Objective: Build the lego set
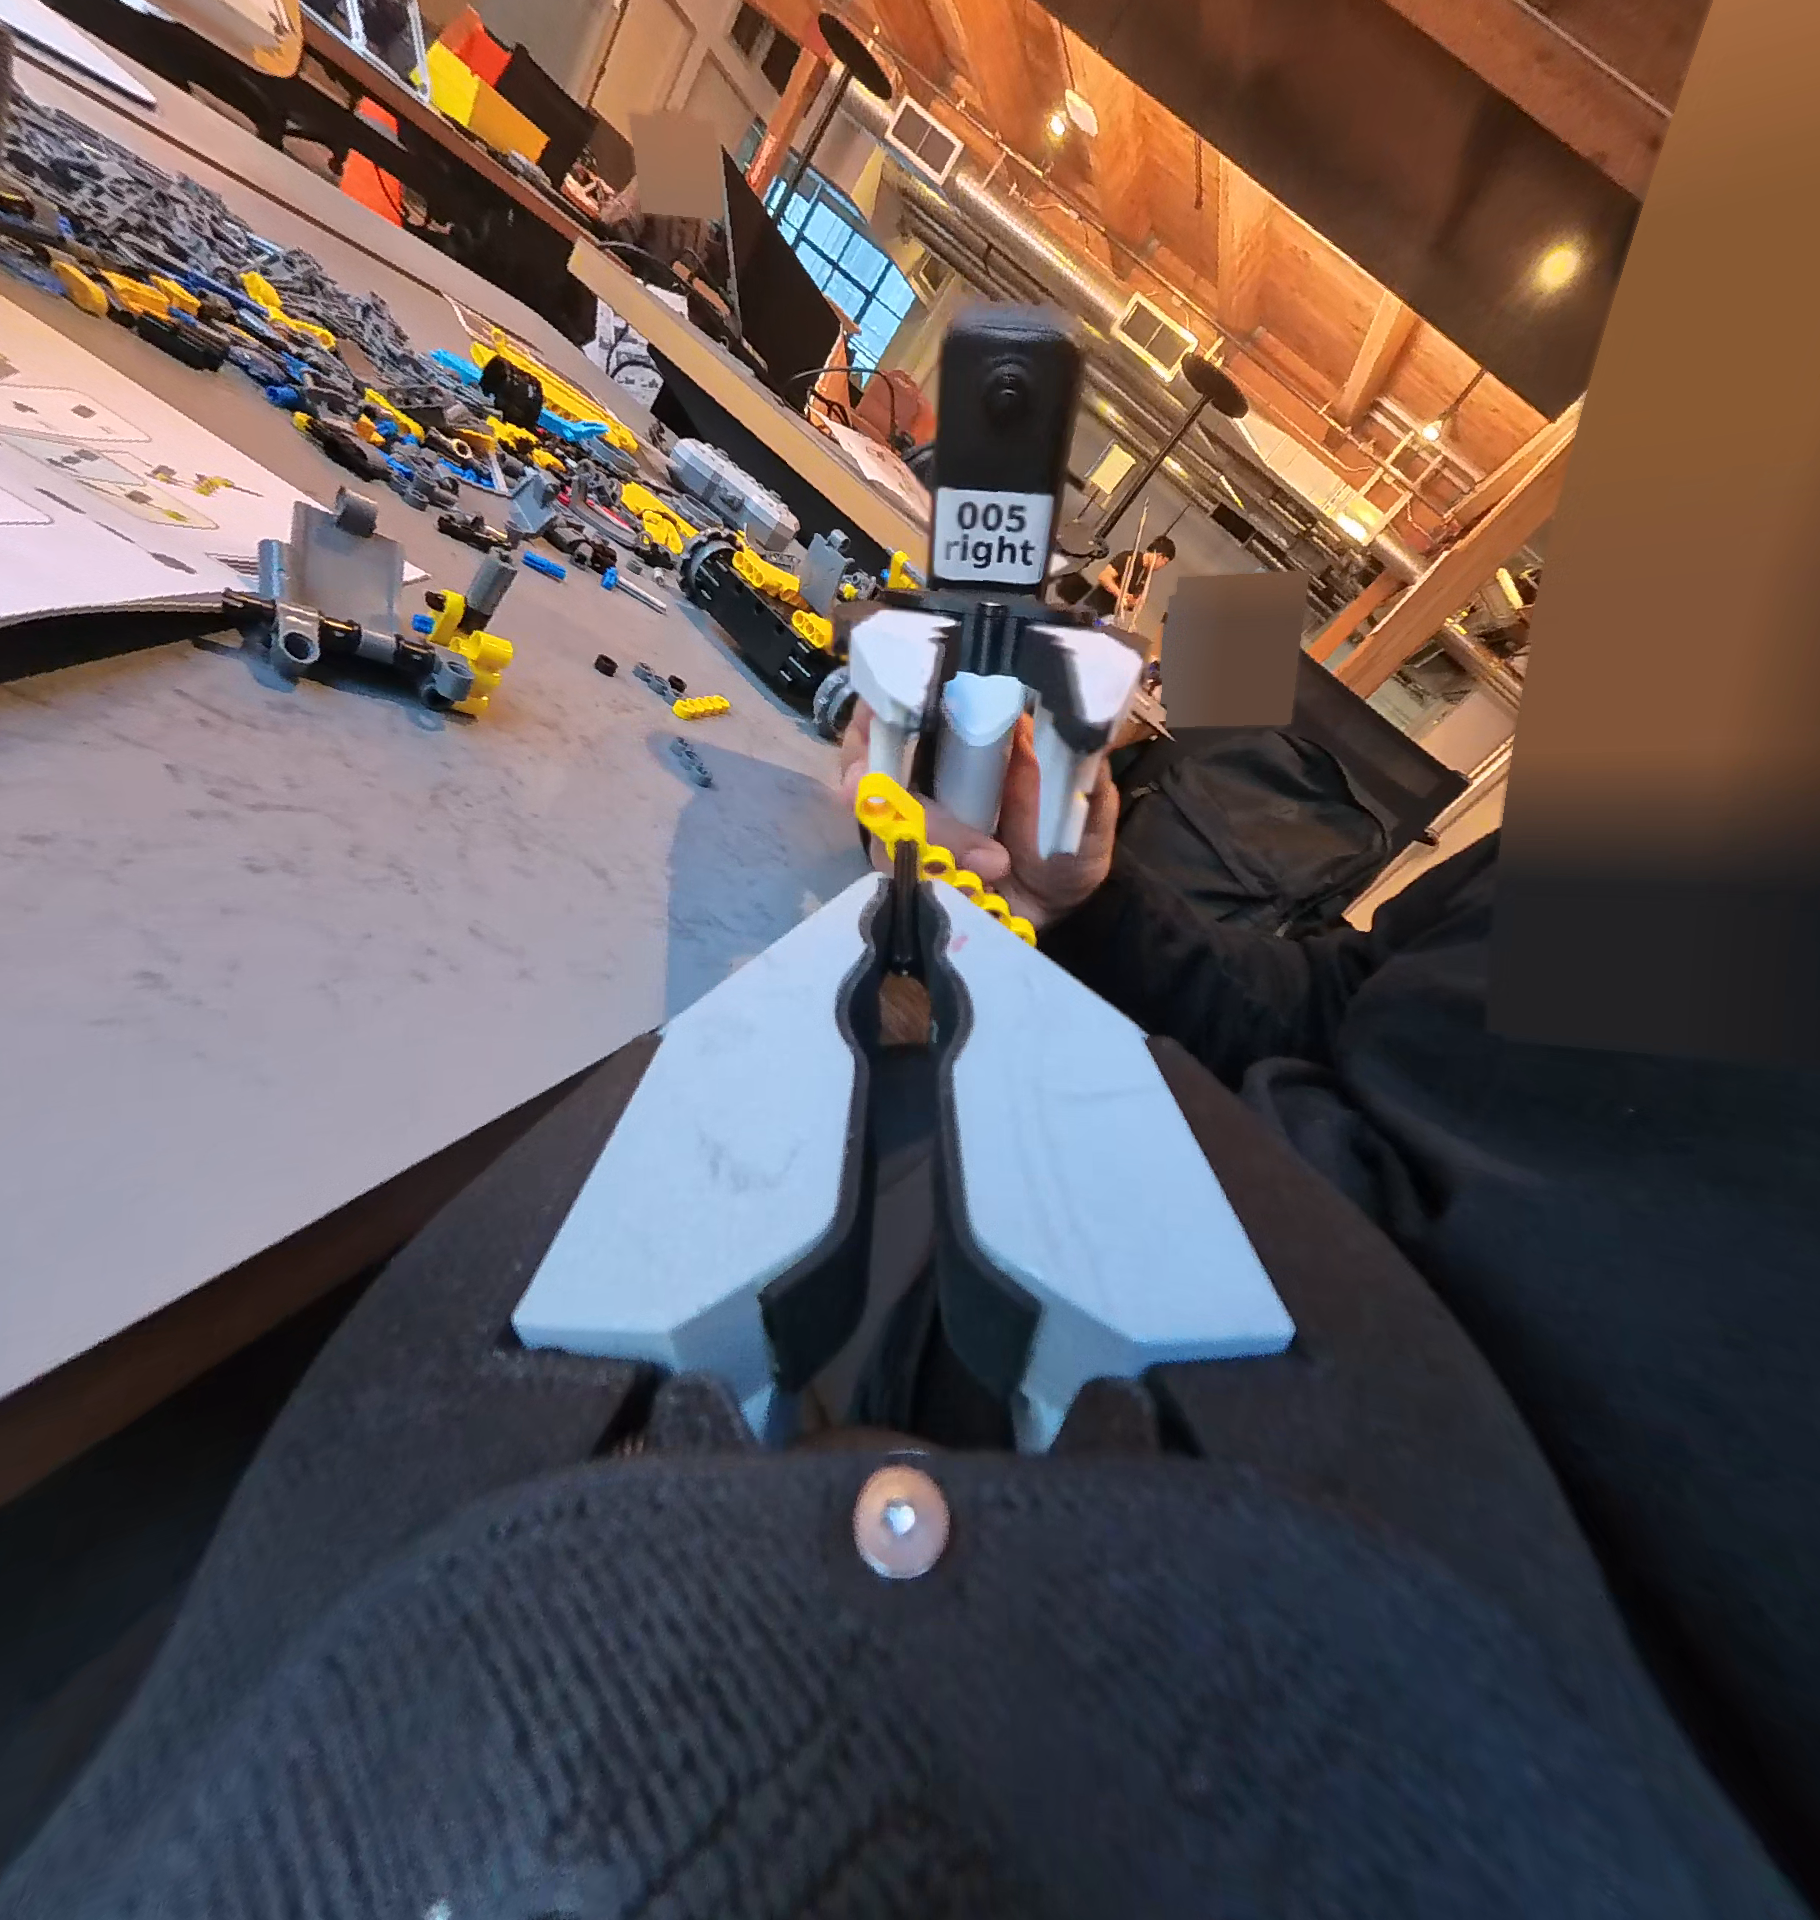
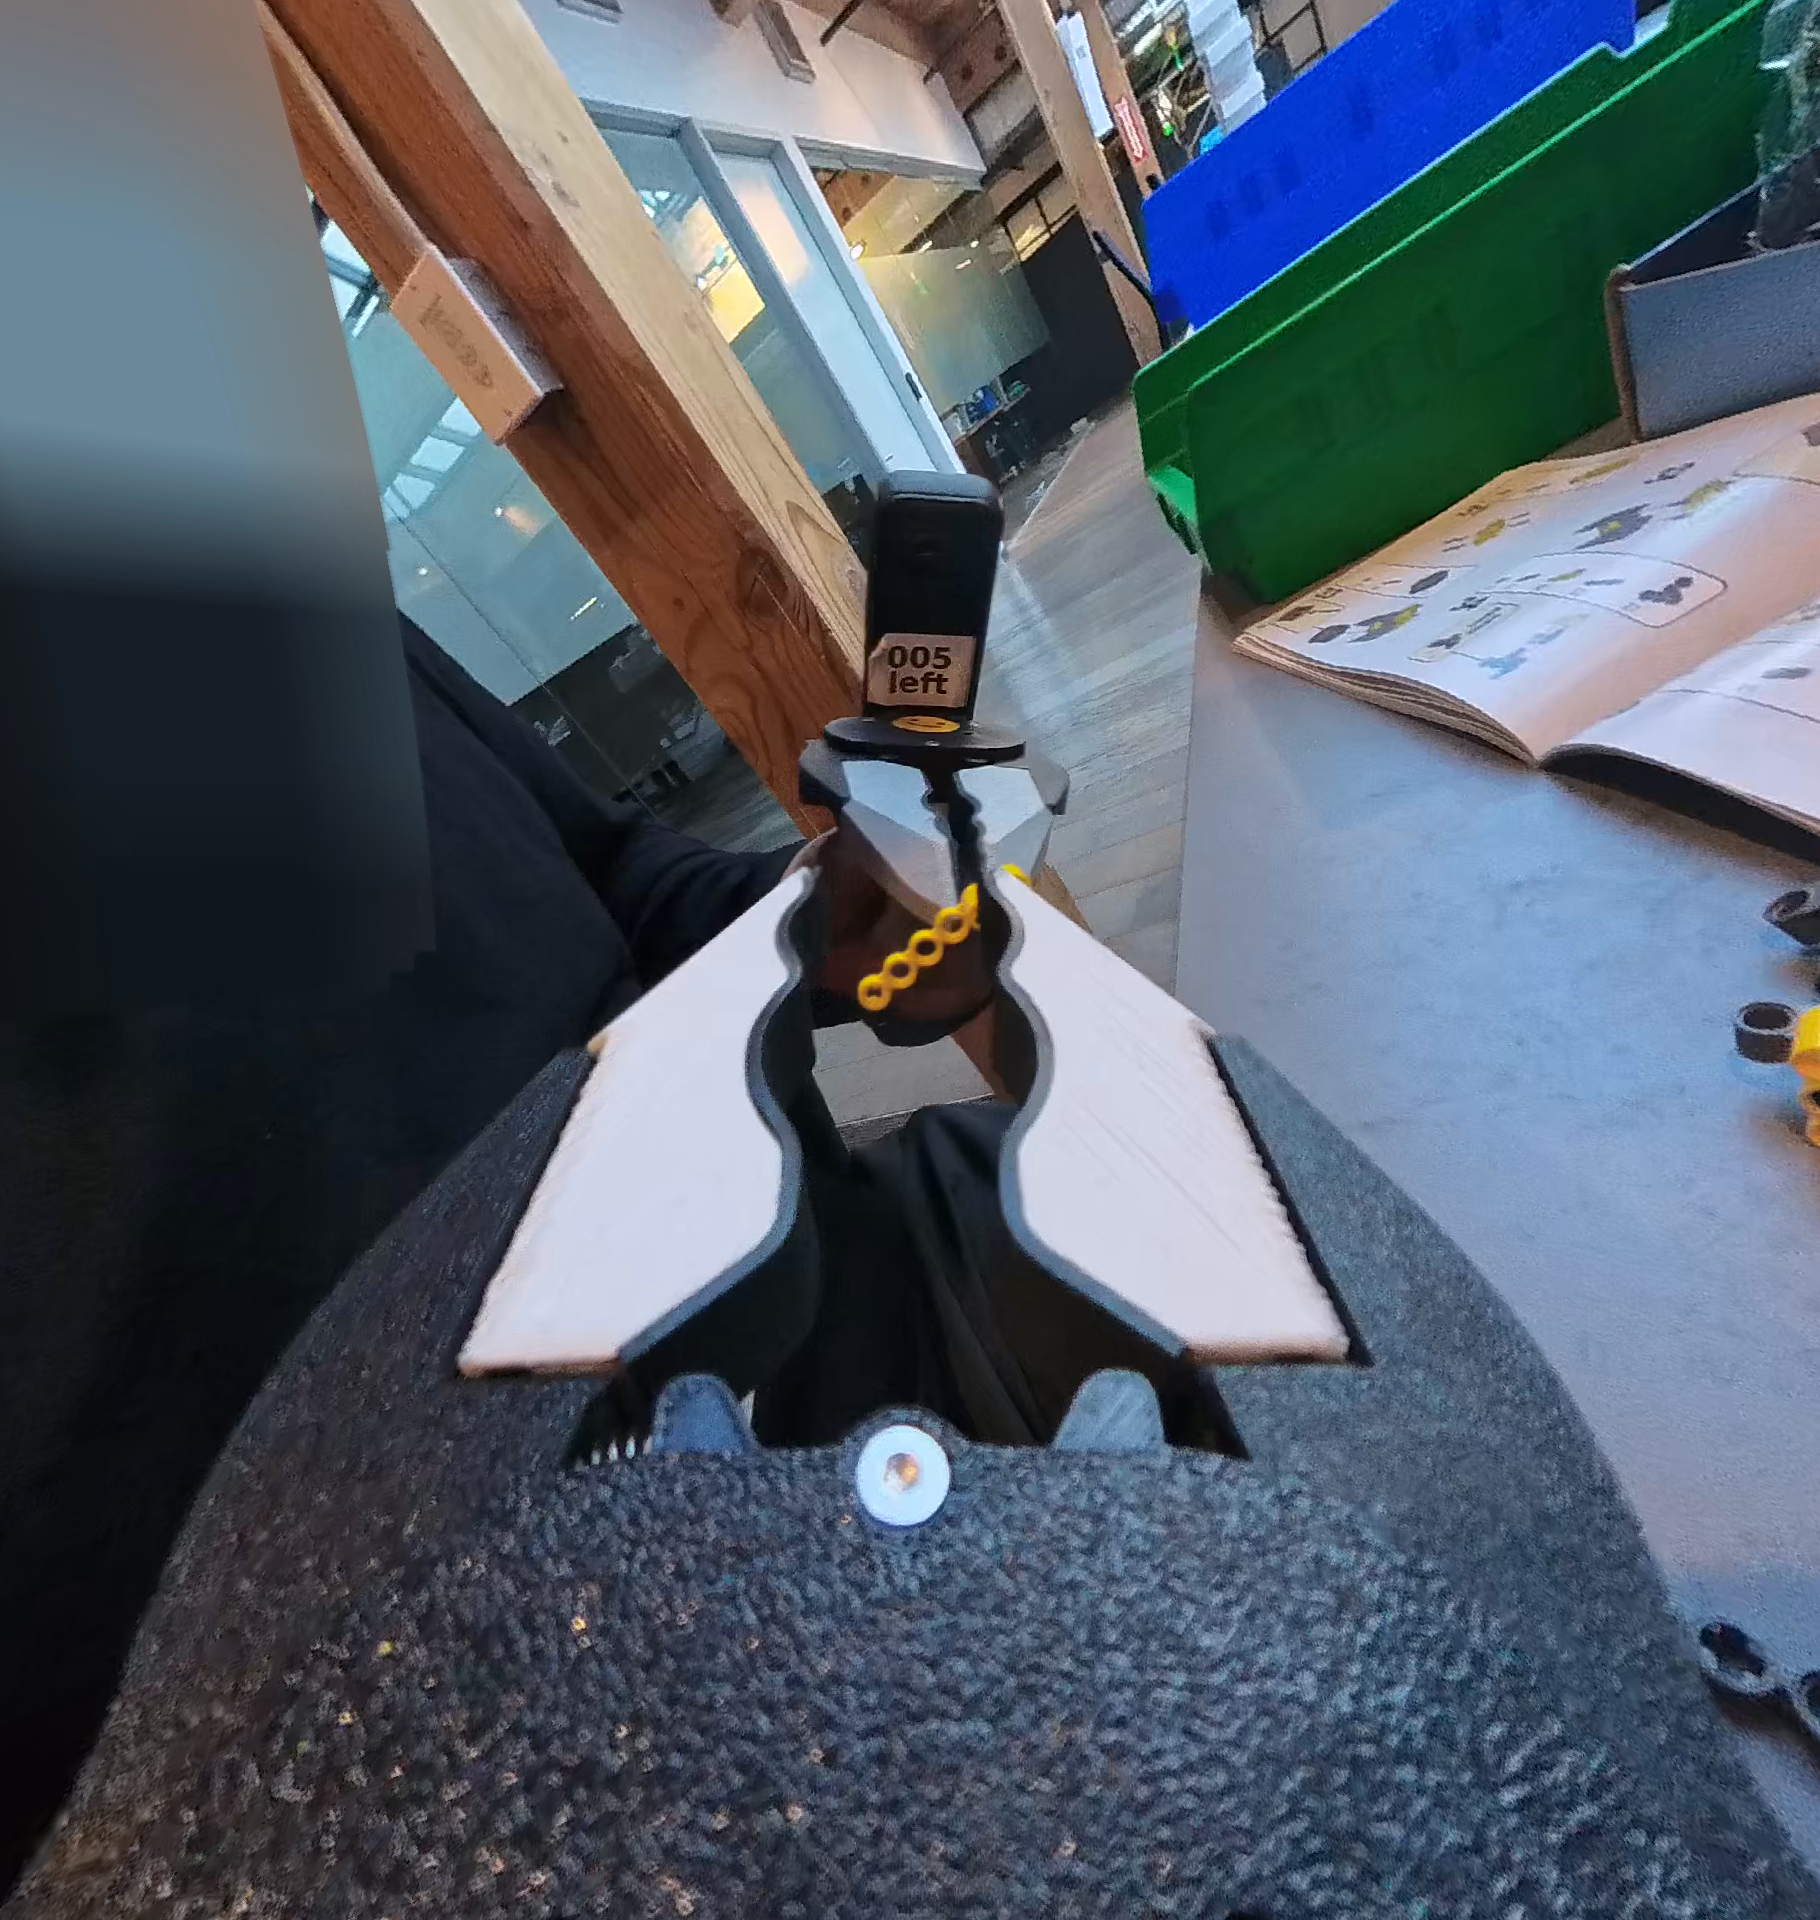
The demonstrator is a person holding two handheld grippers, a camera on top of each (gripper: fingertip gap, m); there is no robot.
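Note:
My left gripper (image 1: 902, 883) is shut on a yellow perforated beam (image 1: 890, 805), which sticks out from its fingertips up to the left and down to the right. It hangs just off the table edge (image 1: 615, 1049). My right gripper (image 1: 989, 675) faces it a short way off, held by a hand, with its jaws open and empty. In the right wrist view my right gripper (image 2: 908, 894) is open. Beyond its tips the left gripper (image 2: 953, 831) grips the yellow beam (image 2: 911, 956).
The grey table (image 1: 262, 935) carries an open instruction booklet (image 1: 54, 468), a small grey assembly (image 1: 355, 592) and several loose yellow, blue and black pieces (image 1: 532, 436). The right wrist view shows the booklet (image 2: 1612, 623), green and blue bins (image 2: 1405, 416), and a wooden post (image 2: 625, 436). My two grippers' fingertips are within a few centimetres of each other.

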